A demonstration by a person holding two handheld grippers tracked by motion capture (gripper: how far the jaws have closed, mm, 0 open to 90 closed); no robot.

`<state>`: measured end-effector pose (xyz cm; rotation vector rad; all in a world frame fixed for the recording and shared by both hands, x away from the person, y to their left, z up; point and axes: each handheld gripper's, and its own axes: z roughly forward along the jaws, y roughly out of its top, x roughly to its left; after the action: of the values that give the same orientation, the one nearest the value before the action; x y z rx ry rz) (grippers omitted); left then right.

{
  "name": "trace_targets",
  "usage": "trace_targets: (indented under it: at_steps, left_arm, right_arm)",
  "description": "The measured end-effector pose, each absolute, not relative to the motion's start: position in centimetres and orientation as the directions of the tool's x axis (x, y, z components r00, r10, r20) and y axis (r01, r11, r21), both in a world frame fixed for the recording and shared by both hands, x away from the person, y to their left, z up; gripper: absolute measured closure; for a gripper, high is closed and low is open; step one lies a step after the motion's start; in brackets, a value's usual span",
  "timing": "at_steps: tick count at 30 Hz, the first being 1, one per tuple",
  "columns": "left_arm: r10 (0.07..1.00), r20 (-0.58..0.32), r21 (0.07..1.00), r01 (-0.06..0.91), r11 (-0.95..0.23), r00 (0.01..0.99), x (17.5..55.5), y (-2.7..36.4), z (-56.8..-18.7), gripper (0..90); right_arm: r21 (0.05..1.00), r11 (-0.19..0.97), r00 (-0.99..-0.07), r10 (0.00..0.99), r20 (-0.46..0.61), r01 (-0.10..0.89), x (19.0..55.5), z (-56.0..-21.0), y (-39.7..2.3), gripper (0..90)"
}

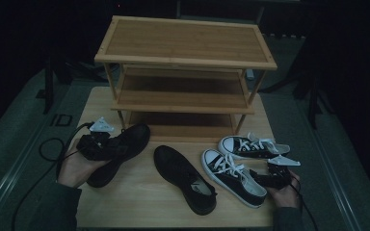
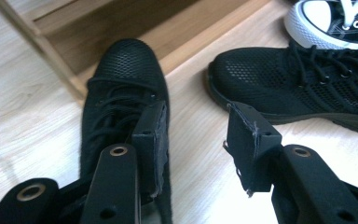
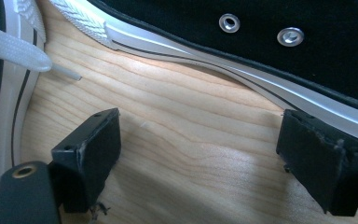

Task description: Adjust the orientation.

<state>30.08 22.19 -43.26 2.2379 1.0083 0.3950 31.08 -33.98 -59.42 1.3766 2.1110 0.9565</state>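
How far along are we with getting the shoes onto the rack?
Nothing is shelved: the wooden rack stands bare. In hand: the left gripper has one jaw inside the left black mesh shoe. Left: the second black shoe and both white-toed sneakers; the right gripper rests open between them.

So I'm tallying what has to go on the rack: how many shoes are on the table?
4. A black mesh shoe at the left gripper, its mate mid-table, one white-toed sneaker beside it, the other behind, near the rack, whose shelves look bare.
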Motion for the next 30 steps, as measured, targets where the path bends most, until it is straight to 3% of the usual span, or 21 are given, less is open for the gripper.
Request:
trace_targets:
  at_steps: [14,20,26,30]
  left_arm:
    - [0.698,-0.004,0.645,0.534,-0.546,0.716,29.5,17.2,-43.9,53.0]
    - [0.692,-0.006,0.644,0.532,-0.550,0.722,29.2,15.5,-44.2,46.1]
    - [0.681,-0.015,0.640,0.530,-0.556,0.732,28.9,13.6,-44.4,33.1]
    - [0.660,-0.020,0.636,0.518,-0.571,0.751,28.7,12.1,-44.8,30.2]
  right_arm:
    - [0.749,0.265,-0.406,0.914,0.007,0.607,31.1,-59.4,-34.0,13.8]
    - [0.749,0.264,-0.406,0.914,0.007,0.607,31.1,-59.4,-34.0,13.8]
    - [0.749,0.264,-0.406,0.914,0.007,0.607,31.1,-59.4,-34.0,13.8]
    - [0.749,0.264,-0.405,0.914,0.007,0.608,31.1,-59.4,-34.0,13.8]
